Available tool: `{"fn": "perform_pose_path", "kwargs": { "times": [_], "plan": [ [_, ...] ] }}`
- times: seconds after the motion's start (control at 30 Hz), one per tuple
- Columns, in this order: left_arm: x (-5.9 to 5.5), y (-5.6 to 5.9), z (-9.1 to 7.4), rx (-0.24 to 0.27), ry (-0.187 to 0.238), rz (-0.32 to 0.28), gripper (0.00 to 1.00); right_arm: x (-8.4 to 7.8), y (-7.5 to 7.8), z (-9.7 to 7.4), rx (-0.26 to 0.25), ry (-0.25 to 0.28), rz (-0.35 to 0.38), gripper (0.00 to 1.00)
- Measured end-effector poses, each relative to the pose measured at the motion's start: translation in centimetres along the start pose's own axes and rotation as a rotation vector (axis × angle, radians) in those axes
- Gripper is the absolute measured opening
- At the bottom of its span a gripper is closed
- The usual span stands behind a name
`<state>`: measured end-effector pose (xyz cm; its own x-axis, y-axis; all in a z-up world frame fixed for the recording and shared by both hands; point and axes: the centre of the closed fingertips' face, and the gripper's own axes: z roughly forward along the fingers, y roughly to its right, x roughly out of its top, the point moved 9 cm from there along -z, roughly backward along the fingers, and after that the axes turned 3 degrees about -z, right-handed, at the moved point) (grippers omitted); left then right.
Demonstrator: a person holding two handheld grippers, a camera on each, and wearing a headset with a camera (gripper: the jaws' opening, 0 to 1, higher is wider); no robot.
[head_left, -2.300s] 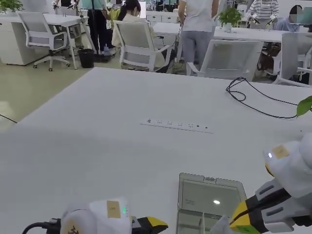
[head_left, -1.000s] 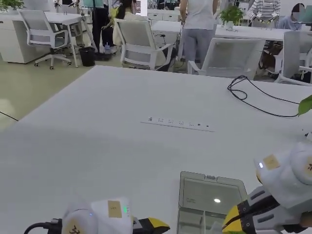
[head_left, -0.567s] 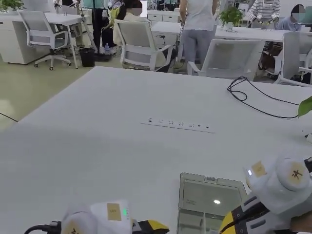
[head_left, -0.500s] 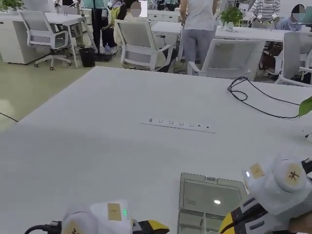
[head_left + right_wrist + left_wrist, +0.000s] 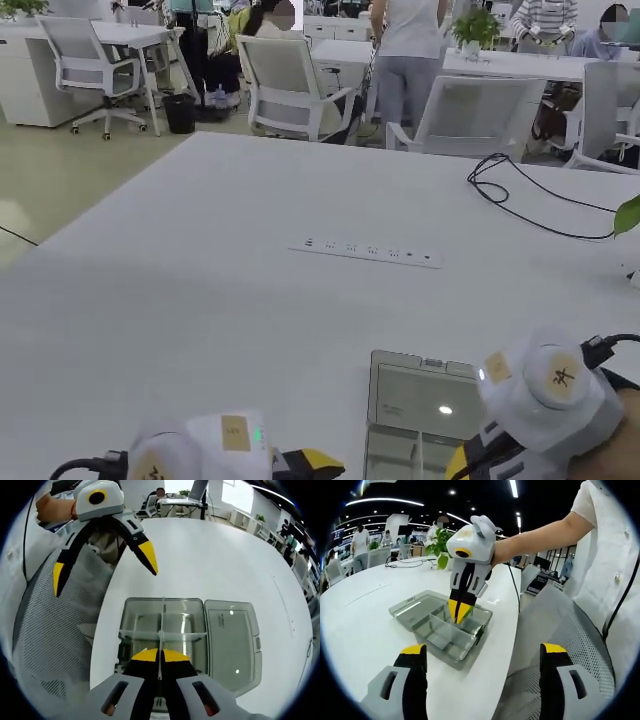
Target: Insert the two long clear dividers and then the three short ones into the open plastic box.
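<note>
As our right gripper (image 5: 160,656), clamped on a clear divider (image 5: 162,622), is dropping lower into the box (image 5: 141,616), we are seating it, left gripper (image 5: 482,649) spread wide.

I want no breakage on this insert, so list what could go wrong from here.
1. The right gripper pinches the thin clear divider only at its tips; it could tilt and miss its slots.
2. The box sits close to the table edge, and the left gripper hangs open, away from it; a downward push might slide or tip it.
</note>
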<state>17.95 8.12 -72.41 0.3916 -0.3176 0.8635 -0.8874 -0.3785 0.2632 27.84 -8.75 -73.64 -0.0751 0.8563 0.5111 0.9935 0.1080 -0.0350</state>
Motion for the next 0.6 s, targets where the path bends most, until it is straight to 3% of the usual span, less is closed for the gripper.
{"fn": "perform_pose_path", "kwargs": {
  "times": [0.6],
  "plan": [
    [-0.48,-0.09,-0.11,0.008,-0.007,-0.017,1.0,-0.11,0.0,0.11,-0.008,0.0,0.015,0.03]
  ]
}}
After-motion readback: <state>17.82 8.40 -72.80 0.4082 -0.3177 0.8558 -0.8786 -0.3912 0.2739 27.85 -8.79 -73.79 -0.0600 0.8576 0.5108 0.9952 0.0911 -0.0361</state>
